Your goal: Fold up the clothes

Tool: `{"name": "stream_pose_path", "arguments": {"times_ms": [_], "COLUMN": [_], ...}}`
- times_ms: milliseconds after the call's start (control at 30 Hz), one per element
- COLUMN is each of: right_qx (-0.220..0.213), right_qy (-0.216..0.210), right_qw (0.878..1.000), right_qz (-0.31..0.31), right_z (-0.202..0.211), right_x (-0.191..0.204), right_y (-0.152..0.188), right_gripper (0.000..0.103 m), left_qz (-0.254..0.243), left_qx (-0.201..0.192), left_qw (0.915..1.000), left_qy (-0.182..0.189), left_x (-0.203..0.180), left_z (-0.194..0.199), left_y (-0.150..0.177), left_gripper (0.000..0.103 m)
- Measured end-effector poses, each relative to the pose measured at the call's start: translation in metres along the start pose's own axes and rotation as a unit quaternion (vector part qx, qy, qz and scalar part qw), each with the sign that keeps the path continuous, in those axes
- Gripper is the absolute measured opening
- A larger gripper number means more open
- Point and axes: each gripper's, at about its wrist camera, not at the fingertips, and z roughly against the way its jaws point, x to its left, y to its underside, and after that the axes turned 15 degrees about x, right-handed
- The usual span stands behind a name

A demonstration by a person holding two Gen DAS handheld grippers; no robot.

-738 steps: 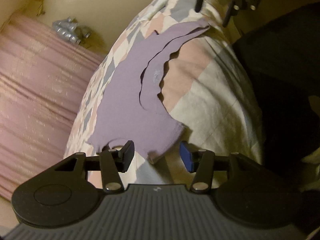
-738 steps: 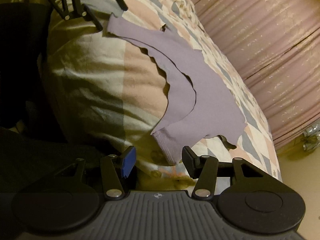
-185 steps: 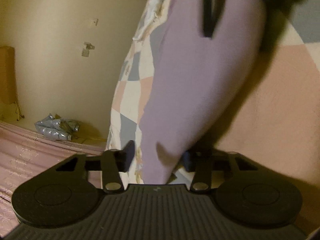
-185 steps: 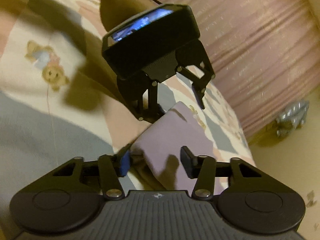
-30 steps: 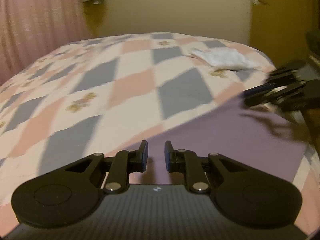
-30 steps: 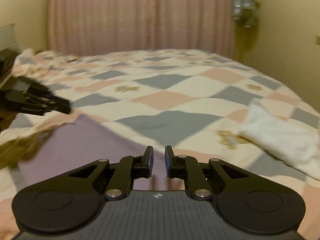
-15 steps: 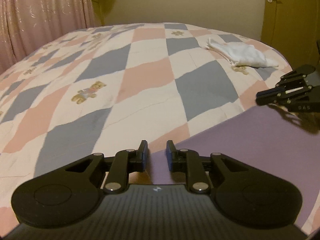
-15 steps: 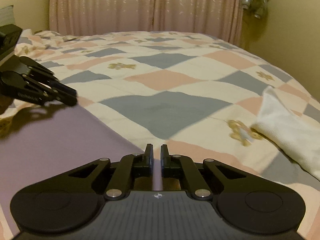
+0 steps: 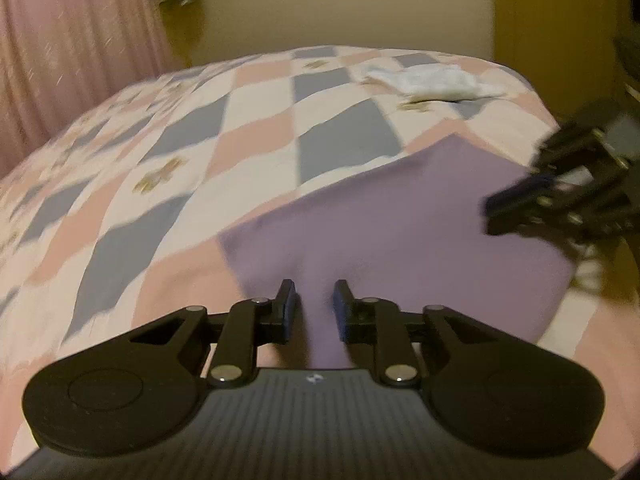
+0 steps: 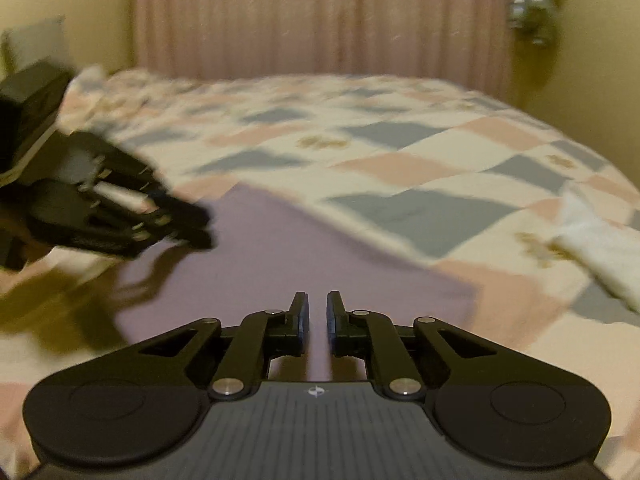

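Left wrist view. Left hand-held gripper (image 9: 314, 306): jaws opening, a clear gap between the pads. The flat lilac knit garment (image 9: 400, 232) shows through the gap, but blur hides whether an edge runs between the pads; they do not press on it. The garment lies as a smooth rectangle on the near part of the pink, grey and cream checked quilt on the bed (image 9: 240, 120). The right hand-held gripper (image 9: 516, 208) hangs over the garment's right part. A crumpled white cloth (image 9: 432, 80) lies well apart, near the far edge of the bed.

Judgement: the step is letting go after laying a fold. To do it well, spread both pairs of jaws fully before drawing back, and draw back low and straight so the top layer is not dragged.

Against half a second earlier: the gap was narrower and the garment's corner sat at the fingertips; now the fabric reaches further ahead of them.

Right wrist view. Right hand-held gripper (image 10: 318, 312): jaws opening, but only a narrow slit apart; lilac fabric (image 10: 300, 248) lies under them, and no pinch on it is visible. The left hand-held gripper (image 10: 188, 224) is above the garment's left part. Pink pleated curtain (image 10: 320, 20) behind the bed.

Against half a second earlier: the pads were nearly touching. Twenty-odd seconds back, the garment lay spread and rumpled.
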Motion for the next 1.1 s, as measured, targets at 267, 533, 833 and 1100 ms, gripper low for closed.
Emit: {"name": "stream_pose_path", "arguments": {"times_ms": [267, 533, 833, 1100], "right_qx": [0.018, -0.036, -0.001, -0.045], "right_qy": [0.044, 0.028, 0.037, 0.026], "right_qw": [0.999, 0.999, 0.998, 0.997], "right_qz": [-0.018, -0.026, -0.048, -0.049], "right_z": [0.017, 0.043, 0.037, 0.043], "right_x": [-0.013, 0.032, 0.018, 0.047], "right_y": [0.036, 0.04, 0.075, 0.057], "right_gripper": [0.011, 0.014, 0.013, 0.015], "left_qz": [0.015, 0.001, 0.034, 0.006], "left_qx": [-0.007, -0.013, 0.007, -0.003], "left_qw": [0.9992, 0.9999, 0.9988, 1.0], "left_qy": [-0.037, -0.008, -0.036, -0.004], "left_x": [0.002, -0.061, -0.048, -0.091], "left_z": [0.028, 0.04, 0.042, 0.037], "left_y": [0.013, 0.035, 0.053, 0.039], "left_gripper": [0.023, 0.024, 0.023, 0.022]}}
